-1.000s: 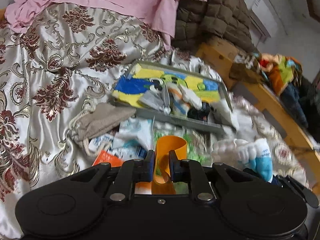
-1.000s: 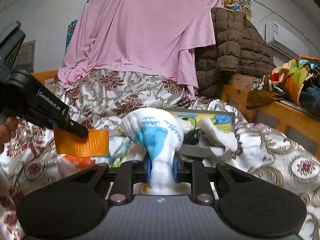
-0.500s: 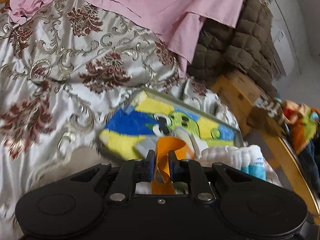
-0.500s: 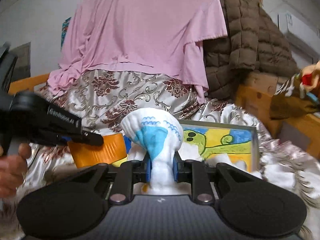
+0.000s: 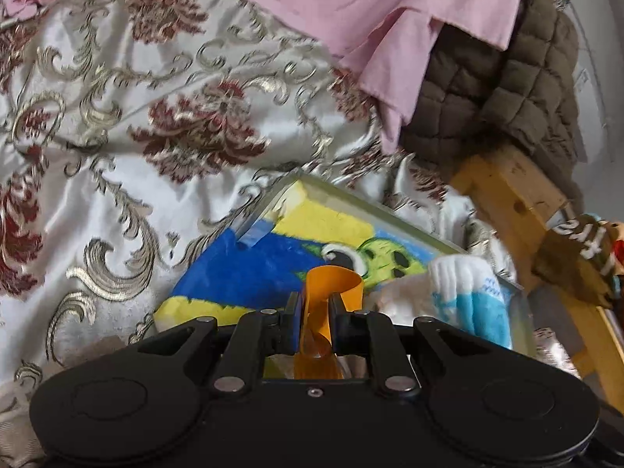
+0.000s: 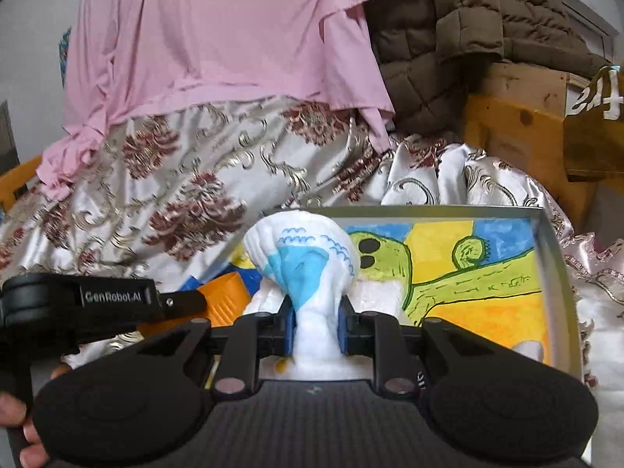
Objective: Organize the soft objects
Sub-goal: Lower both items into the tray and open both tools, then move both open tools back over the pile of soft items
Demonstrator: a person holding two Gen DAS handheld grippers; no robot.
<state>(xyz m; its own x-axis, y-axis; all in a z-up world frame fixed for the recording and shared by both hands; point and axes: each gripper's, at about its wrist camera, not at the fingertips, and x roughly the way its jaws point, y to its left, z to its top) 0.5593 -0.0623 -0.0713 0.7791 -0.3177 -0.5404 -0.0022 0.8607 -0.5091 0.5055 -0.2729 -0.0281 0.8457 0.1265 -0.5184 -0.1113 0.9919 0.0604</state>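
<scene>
Left gripper [image 5: 315, 314]: jaws clamped on a curled orange strip [image 5: 331, 284], possibly a rubber or fabric band; the material cannot be confirmed. The strip loops up above the fingertips and hangs over the near left part of the tray [image 5: 362, 202].

Right gripper [image 6: 315, 323]: jaws closed on a white sock with blue print [image 6: 302, 257], pinched at its narrow waist, the bunched end bulging above the fingertips. The jaws have just been opening slightly, with the sock between them and the pads in contact. The sock is held over the tray's near left corner.

Tray: shallow, grey-rimmed, floor lined with a blue, yellow and green cartoon drawing [image 6: 468, 265]. It lies on the floral satin bedspread [image 6: 187, 179], towards the bed's right edge, beside the wooden bed frame [image 6: 518, 124].

At the bed's far edge, a pink garment [image 6: 218, 39] and a brown quilted jacket [image 6: 460, 23] are draped.
</scene>
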